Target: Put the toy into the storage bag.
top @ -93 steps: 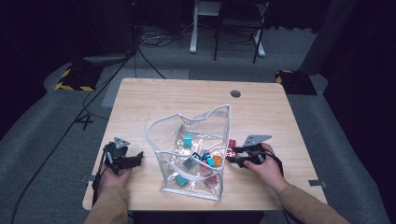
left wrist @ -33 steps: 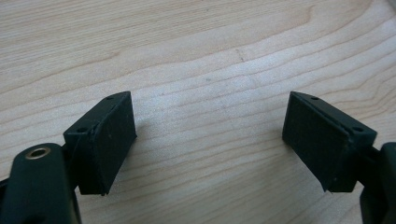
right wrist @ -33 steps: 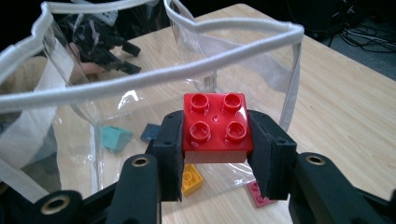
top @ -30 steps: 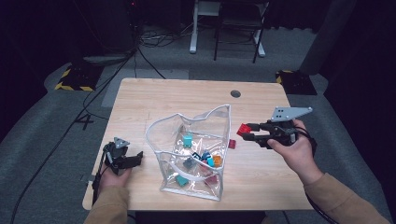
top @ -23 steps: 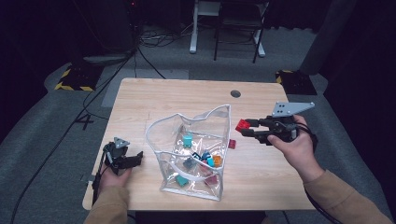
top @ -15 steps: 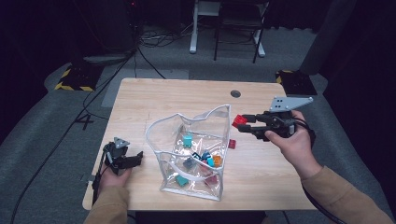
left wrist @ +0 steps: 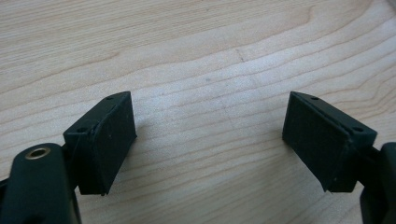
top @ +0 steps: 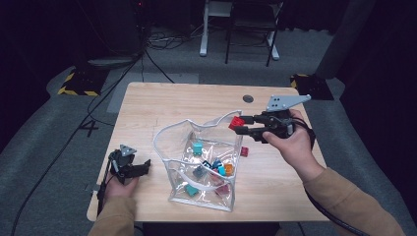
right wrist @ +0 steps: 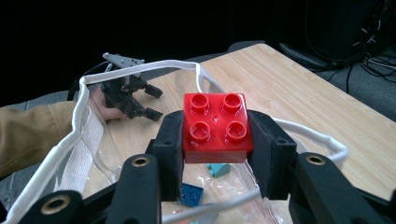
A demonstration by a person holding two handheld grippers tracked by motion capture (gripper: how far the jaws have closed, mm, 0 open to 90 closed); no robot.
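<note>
dark curtains and grey floor surround a pale wooden desk (top: 162,105), where a clear plastic bag (top: 204,169) with a white-trimmed mouth stands open. the right tool (top: 240,126) grips a red four-stud brick (right wrist: 215,127) by its sides, held in the air at the bag's far right rim, studs up. the step in hand looks like loading bricks into the bag: this one is carried to the mouth but not yet over it. the next move would call for bringing it a little further over the opening, clear of the trim, then parting the jaws so it drops inside. the bag already holds a handful of small bricks, teal, blue, orange and dark red. another red brick (top: 244,151) lies on the desk just beside the bag's right wall. the left tool (top: 142,167) rests on the desk left of the bag, its jaws wide with nothing between them.
</note>
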